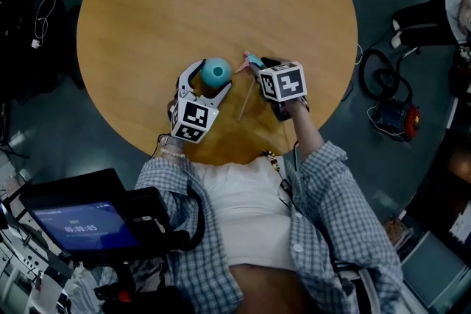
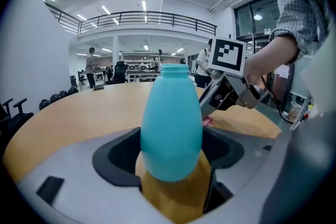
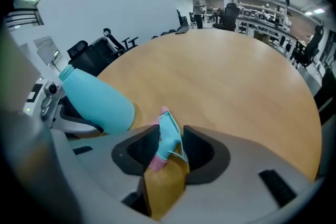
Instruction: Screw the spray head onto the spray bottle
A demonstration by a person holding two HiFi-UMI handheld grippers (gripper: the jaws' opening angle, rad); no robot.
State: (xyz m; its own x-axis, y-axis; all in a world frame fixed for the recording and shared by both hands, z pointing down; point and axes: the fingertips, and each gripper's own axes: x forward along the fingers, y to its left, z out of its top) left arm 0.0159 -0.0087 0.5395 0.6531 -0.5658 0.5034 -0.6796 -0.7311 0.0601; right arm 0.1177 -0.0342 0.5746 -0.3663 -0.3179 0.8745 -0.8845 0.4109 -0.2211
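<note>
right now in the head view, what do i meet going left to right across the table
left cube → bottle → spray head → right cube

The only characters that can be read stand on the small blue-lit screen [image 1: 87, 226] of a black device at the lower left of the head view. It is a pale row of digits that looks like 00:00:05, too small to be sure of. Near the middle, the white marker cube [image 1: 191, 120] on the left tool [image 1: 212, 77] and the second marker cube [image 1: 282, 81] on the right tool [image 1: 254, 64] carry black square code patterns, not letters.
</note>
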